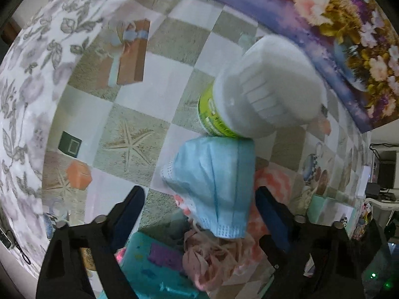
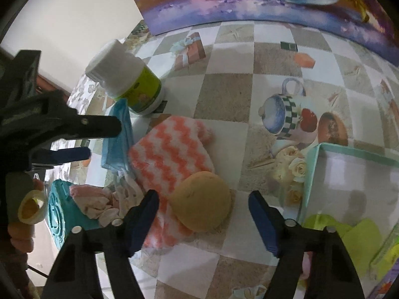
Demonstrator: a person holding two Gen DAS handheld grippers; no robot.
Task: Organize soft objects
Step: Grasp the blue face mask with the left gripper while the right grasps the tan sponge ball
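Observation:
A light blue face mask (image 1: 214, 186) lies crumpled on the patterned tablecloth, right between the spread fingers of my left gripper (image 1: 199, 193). The pads stand clear of it, so that gripper is open. In the right wrist view the left gripper (image 2: 104, 139) hovers over the same mask (image 2: 117, 152). A round tan sponge (image 2: 202, 201) rests on an orange-and-white zigzag cloth (image 2: 172, 149). My right gripper (image 2: 203, 196) straddles the sponge with a gap on each side, open. A crumpled pink cloth (image 1: 214, 259) lies beside the mask.
A white jar with a green label (image 1: 261, 87) stands just behind the mask. A teal box (image 2: 349, 164) with green pieces inside sits at the right. A teal flat object (image 1: 154, 261) lies near the pink cloth. A floral picture (image 2: 249, 0) leans at the back.

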